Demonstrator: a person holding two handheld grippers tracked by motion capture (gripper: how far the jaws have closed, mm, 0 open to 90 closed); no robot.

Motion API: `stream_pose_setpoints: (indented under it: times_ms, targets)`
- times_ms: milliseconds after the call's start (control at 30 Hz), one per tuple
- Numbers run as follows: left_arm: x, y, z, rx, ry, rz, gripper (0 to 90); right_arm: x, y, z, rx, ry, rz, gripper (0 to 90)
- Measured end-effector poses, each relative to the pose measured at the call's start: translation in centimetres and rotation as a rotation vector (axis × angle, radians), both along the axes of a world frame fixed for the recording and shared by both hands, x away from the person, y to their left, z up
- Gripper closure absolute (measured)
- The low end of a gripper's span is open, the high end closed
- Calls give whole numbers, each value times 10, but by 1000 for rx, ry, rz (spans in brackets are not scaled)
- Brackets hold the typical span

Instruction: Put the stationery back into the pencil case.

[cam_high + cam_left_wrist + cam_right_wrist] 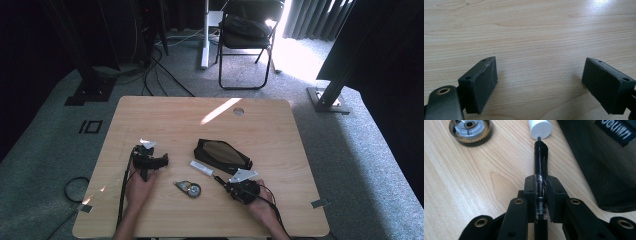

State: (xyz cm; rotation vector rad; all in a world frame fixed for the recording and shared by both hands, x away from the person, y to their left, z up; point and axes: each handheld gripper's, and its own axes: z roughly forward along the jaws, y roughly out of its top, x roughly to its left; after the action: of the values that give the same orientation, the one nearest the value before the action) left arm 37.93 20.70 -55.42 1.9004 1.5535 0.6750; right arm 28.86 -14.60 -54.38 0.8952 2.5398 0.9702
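Gripping a black pen (540, 167) between their pads, the right tongs (541, 195) sit nearest the person, low over the wooden surface (165, 115), with the barrel running straight out ahead of the jaws and its tip almost touching the cap of a small white tube (539, 128). In the high view the right tongs (243, 189) rest in the person's right hand (262, 202) at the near right, the pen (220, 180) pointing up and left toward the tube (201, 168).

The left tongs (539, 77) hover over bare wood with jaws spread wide and nothing between them; in the high view they (149, 160) are held well apart from the pen, at the near left.

Between the two hands lies a round tape-like reel (189, 188) with a toothed rim, clear of both tongs. Just beyond the pen and tube lies a dark mesh pouch (222, 154), its flap seemingly shut.

The step in hand looks like lifting the pen to put it into the pouch. To do it well, the grip should be kept firm and centred on the barrel so it does not pivot, the pen raised clear before swinging so the tip does not nudge the tube, and the free left tongs brought over to hold the pouch open.
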Motion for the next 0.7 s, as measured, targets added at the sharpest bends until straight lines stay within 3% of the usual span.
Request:
stream_pose_setpoints:
  times_ms: [700]
  targets:
    - [0,0,0,0,0,0,134,-6,-1,15,20,-42,19,796]
